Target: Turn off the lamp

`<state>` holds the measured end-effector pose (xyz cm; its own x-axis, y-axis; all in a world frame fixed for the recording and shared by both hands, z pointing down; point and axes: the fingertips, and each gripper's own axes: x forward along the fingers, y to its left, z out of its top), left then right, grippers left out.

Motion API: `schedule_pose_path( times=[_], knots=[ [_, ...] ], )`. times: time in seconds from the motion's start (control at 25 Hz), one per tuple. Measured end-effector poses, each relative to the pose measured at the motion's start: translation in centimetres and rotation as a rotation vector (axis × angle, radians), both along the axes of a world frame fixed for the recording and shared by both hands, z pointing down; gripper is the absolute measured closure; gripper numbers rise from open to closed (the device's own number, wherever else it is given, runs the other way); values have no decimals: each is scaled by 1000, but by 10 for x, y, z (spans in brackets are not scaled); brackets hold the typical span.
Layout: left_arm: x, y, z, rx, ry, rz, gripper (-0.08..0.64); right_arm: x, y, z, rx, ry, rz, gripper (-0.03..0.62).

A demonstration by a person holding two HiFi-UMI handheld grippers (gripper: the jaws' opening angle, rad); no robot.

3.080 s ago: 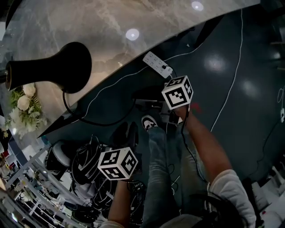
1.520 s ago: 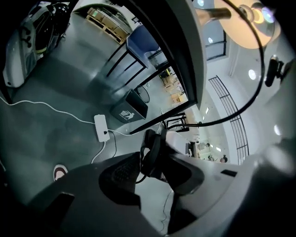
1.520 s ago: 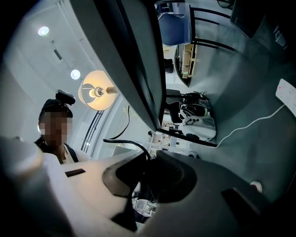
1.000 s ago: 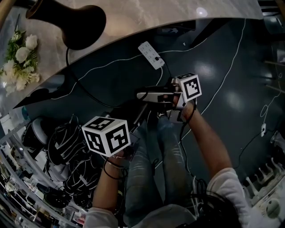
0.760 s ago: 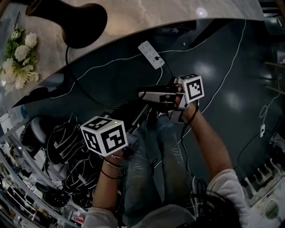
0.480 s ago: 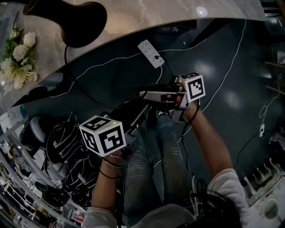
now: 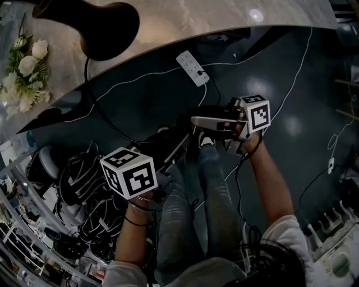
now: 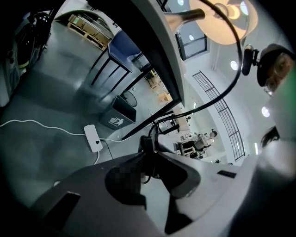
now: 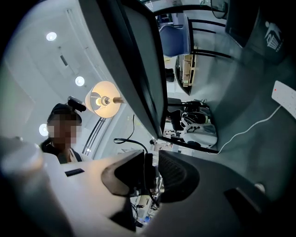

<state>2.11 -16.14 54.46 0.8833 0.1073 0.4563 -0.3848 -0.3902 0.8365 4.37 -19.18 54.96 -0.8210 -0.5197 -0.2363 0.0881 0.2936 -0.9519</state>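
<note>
Lamp with a dark bulbous base (image 7: 106, 25) stands at the upper left of the head view on the pale marble tabletop (image 7: 185, 17). It is lit: its glowing pale shade (image 8: 225, 17) fills the top right of the left gripper view. A bunch of white flowers (image 7: 22, 67) sits at the left edge, just below the base. The lamp's thin black cord (image 7: 85, 78) drops from the base past the table's edge toward the dark floor (image 7: 314, 73). Your left gripper (image 8: 149, 158), whose marker cube shows left of centre and low in the head view, has just been closing its jaws. They pinch the black switch block (image 8: 147, 146) on that cord between their tips. A white power strip (image 7: 192, 68) lies on the floor at upper centre, with a thin white cable running off it. Your right gripper (image 9: 151, 172) is right of centre in the head view, its jaws pointing toward the left of the frame, and they have just been opening. The black switch block stands between them too, against the left pad. A sliver of gap separates it from the ridged right pad, so you are not clamping it on that side.
</note>
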Motion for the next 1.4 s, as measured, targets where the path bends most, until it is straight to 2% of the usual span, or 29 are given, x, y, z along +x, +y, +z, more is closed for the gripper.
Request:
schedule_pose_path(
  times=[0.24, 0.36, 0.4, 0.64, 0.8, 1.0, 1.12, 1.2, 1.24, 1.28, 1.4],
  knots=[
    [0, 6, -6, 10, 51, 72, 476, -11, 11, -11, 58, 30, -101, 512],
    [-1, 11, -9, 10, 66, 106, 476, -18, 13, -14, 68, 16, -126, 512],
    [-1, 11, -9, 6, 71, 107, 476, -18, 13, -15, 69, 5, -123, 534],
    [-2, 10, -6, -24, 97, 57, 474, -19, 9, -13, 28, -46, -60, 537],
    [-3, 14, 0, -3, 66, 58, 474, -18, 7, -12, 17, -57, -35, 537],
    [-8, 19, 4, 21, 24, 101, 486, -23, 12, -10, 34, 5, -70, 533],
    [-9, 23, 2, 0, 33, 116, 486, -30, 20, -14, 72, 54, -156, 478],
    [-9, 22, 1, -6, 40, 122, 488, -35, 22, -15, 87, 83, -190, 464],
    [-10, 21, 0, -6, 42, 123, 488, -36, 20, -16, 92, 91, -191, 500],
    [-10, 20, -1, -6, 45, 124, 488, -36, 19, -17, 97, 93, -188, 511],
    [-9, 19, 0, -4, 43, 131, 488, -36, 17, -17, 119, 93, -188, 512]
  ],
)
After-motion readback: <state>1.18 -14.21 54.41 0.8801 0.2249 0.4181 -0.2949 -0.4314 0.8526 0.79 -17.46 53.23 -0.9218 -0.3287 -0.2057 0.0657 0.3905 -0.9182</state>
